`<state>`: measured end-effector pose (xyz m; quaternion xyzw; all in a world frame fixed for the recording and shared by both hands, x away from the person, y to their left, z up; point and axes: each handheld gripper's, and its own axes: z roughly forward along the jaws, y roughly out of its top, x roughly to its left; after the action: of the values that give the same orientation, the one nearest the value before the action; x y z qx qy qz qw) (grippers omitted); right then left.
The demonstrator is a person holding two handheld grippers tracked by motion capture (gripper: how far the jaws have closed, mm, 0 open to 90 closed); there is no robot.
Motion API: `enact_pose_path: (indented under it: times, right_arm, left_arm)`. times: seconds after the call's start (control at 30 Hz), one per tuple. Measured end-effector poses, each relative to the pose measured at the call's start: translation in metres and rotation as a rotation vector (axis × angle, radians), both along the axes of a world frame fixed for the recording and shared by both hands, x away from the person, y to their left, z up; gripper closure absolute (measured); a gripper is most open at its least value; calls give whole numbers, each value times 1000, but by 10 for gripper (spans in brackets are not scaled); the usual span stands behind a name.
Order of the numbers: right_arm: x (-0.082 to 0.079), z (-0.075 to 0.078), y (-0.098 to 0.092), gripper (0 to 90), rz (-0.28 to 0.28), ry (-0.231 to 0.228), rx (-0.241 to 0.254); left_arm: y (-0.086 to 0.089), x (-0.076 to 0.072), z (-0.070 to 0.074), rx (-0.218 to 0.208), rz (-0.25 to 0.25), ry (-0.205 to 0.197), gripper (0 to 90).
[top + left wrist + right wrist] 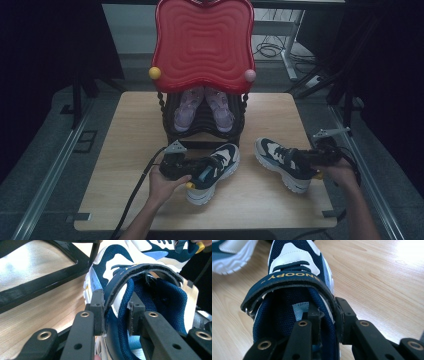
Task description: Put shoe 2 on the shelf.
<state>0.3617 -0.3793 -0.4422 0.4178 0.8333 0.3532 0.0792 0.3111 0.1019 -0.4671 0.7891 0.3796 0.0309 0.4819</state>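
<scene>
Nearest the person, the left tool (pixel 197 167) was clenched on the collar wall of the left sneaker (pixel 216 170), w/ one jaw inside the opening and one outside, at approx 6 o'clock on the table (pixel 130 150). In the left gripper view the pads pinched the side wall and the strap (pixel 140 271) edge together. That bite looked thin, so the shoe could pivot toe-down and slip out if swung fast. The strap arched loose, so it might peel away and leave only soft mesh in the pinch.

At approx 4 o'clock, the right tool (pixel 314 159) was clenched on the right sneaker (pixel 282 162) the same way, w/ one jaw inside and one outside on the collar rim. In the right gripper view the grip sat off-centre, beside the strap (pixel 287 277) end. Risk there was the shoe rolling about the pinch and its sole dragging on the table.

Both shoes looked low over or on the table. I couldn't tell if either was clear of it.

Farther off, at 12 o'clock, stood the black rack (pixel 205 127) under a red back panel (pixel 202 40), already carrying a pair of pink shoes (pixel 202 107). If the sneakers were bound for it, space looked tight. A toe could knock the pink pair or catch a rack bar, and the near sneaker was close enough to bump the frame.
</scene>
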Motion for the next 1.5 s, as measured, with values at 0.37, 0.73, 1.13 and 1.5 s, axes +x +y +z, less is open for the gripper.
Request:
enact_pose_path:
  times: [0.37,0.73,1.13,1.5]
  right_arm:
    - [-19,-5,-6,765,-96,-24,153]
    - [-36,-9,-3,764,-173,-59,265]
    - [-48,-13,9,764,-219,-86,358]
    - [-55,-20,16,763,-244,-92,427]
  left_arm:
    - [16,-5,4,-44,28,-10,724]
    - [32,-13,9,-73,59,-28,724]
    - [61,-19,12,-154,115,-47,724]
    - [78,-24,15,-207,146,-58,724]
